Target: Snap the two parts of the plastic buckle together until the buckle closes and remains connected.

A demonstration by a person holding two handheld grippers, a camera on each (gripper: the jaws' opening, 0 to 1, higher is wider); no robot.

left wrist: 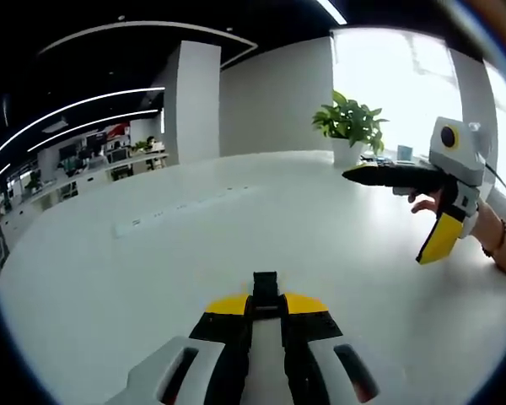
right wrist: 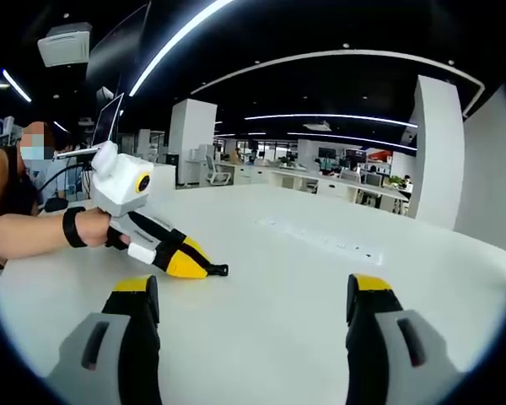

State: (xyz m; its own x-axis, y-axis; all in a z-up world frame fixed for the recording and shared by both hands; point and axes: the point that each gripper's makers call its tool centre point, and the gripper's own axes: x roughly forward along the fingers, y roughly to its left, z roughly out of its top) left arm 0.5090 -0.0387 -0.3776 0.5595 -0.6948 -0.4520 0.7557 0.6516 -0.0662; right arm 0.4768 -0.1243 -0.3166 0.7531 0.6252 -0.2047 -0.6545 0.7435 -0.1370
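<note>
A small black buckle part [left wrist: 266, 285] sticks out from between the yellow tips of my left gripper [left wrist: 266, 305], which is shut on it just above the white table [left wrist: 110, 278]. The right gripper view shows the same gripper [right wrist: 209, 269] coming in from the left in a person's hand, low over the table, with the black piece [right wrist: 218, 270] at its tip. My right gripper [right wrist: 255, 291] stands wide open with nothing between its jaws. In the left gripper view it [left wrist: 386, 215] hangs at the right, jaws spread, above the table.
A long white power strip [left wrist: 181, 207] [right wrist: 325, 240] lies flat in the table's middle. A potted plant [left wrist: 350, 122] stands at the far edge. A person's hand [right wrist: 88, 228] with a black wrist strap holds the left gripper. Desks and pillars fill the room behind.
</note>
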